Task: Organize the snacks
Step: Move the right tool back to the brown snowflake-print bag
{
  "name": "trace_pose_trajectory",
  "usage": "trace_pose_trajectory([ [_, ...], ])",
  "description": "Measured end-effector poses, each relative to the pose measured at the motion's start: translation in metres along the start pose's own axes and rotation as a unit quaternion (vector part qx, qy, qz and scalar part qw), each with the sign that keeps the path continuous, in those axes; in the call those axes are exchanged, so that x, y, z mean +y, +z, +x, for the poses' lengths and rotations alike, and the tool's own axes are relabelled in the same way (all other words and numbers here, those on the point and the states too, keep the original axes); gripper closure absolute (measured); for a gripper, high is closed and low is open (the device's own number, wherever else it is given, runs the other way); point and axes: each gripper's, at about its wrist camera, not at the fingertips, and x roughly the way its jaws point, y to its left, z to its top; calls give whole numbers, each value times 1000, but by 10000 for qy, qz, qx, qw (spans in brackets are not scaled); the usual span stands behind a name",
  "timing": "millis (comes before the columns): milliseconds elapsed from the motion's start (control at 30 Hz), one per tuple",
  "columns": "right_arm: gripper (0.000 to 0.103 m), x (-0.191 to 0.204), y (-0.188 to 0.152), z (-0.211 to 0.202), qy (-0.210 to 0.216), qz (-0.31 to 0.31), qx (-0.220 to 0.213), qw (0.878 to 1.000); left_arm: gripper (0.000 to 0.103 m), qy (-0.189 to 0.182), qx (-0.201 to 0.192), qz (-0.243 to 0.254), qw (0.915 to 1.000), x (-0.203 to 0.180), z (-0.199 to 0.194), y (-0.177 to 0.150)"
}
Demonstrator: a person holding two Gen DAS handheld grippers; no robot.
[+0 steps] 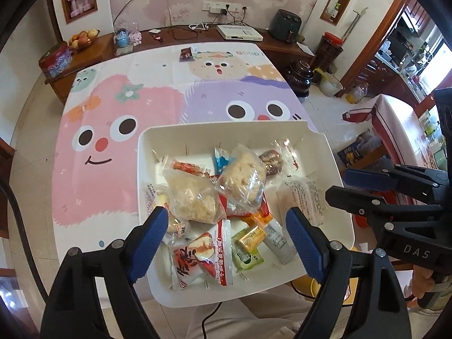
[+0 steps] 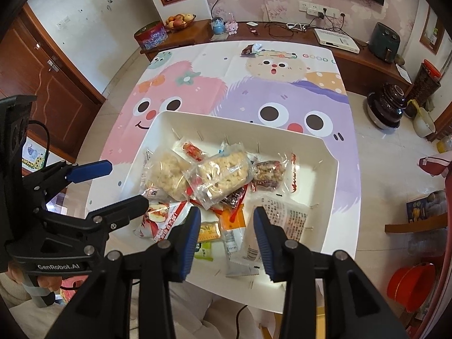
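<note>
1. Your left gripper (image 1: 226,220) stands wide open above the near end of the white tray (image 1: 325,147). Its blue pads straddle a pile of wrapped snacks and grip none of them.
2. Your right gripper (image 2: 227,226) is set narrower, its jaws parted over the grey sachet (image 2: 240,254) and the orange packet (image 2: 233,220). Nothing sits between the pads.
3. The snacks lie heaped in the tray, which rests at the near edge of the cartoon tablecloth (image 1: 113,147). The two clear bags of puffed-rice cake (image 1: 195,197) lie on top of the pile.
4. Only the left view shows the red-and-white packet (image 1: 202,254) whole; in the right view your left gripper's finger hides part of it.
5. Only the right view shows the wooden door (image 2: 48,84) on the left and the red basin (image 2: 409,285) on the floor.
6. One dark packet (image 2: 248,50) lies apart at the far end of the table.
</note>
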Motion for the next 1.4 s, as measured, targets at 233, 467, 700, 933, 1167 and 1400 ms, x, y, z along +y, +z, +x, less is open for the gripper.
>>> trace_pose_trajectory([
  [233,64,-1,10,0,41,-13,-20,10000,18,219,-41,-22,9997,1,1,11],
  [467,64,-9,27,2,34,45,1,10000,18,396,-56,22,9992,6,3,36],
  [700,64,-23,73,-13,-250,11,-159,9996,18,757,-446,113,9961,27,-19,96],
  [933,64,-42,163,-53,-450,46,-604,9971,18,1235,-1141,193,9856,59,-60,183],
  [1167,64,-55,278,-73,-734,136,-1071,9914,18,1599,-1675,65,9728,102,-79,282],
  [1400,64,-57,381,-5,-793,203,-977,9918,18,1709,-1586,-91,9724,146,-22,357],
])
